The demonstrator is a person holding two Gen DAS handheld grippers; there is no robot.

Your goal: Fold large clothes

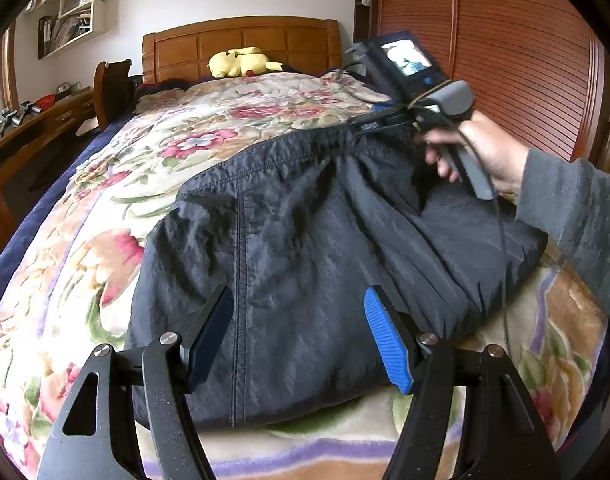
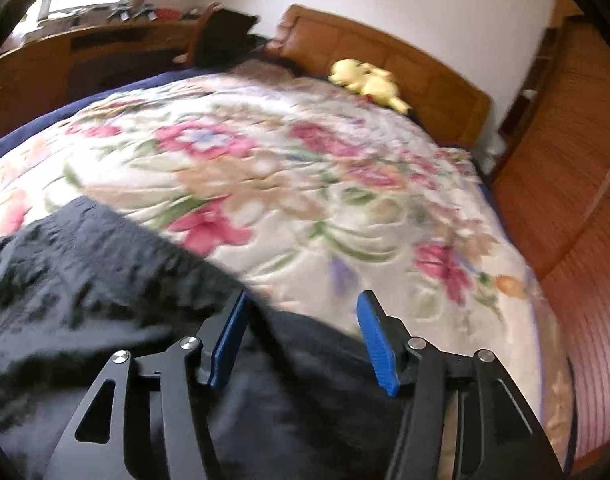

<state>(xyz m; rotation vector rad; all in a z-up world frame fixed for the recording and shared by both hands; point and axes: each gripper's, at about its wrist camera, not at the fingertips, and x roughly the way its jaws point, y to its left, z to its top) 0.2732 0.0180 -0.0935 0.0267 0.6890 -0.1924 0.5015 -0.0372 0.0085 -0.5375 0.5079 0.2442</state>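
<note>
A dark garment (image 1: 305, 232) is seen lying in a folded heap on the floral blanket (image 1: 225, 120) of a bed, its gathered waistband turned toward the headboard (image 1: 241, 44); a long seam is seen running down its near half. The left gripper (image 1: 299, 340) is held low over the near edge of the garment, its jaws set apart with cloth below them and nothing clamped; its blue pad (image 1: 387, 344) is seen clear of the fabric. The right gripper (image 2: 301, 344) is seen from its own camera with jaws likewise apart, above the garment's far edge (image 2: 105, 280) where cloth meets blanket; no fabric is pinched between its pads. In the left view, the right hand (image 1: 485, 152) is shown wrapped round its gripper's handle at the waistband corner. A yellow plush (image 1: 241, 62) is seen lying by the headboard; a desk (image 1: 37, 128) is seen beside the bed.
</note>
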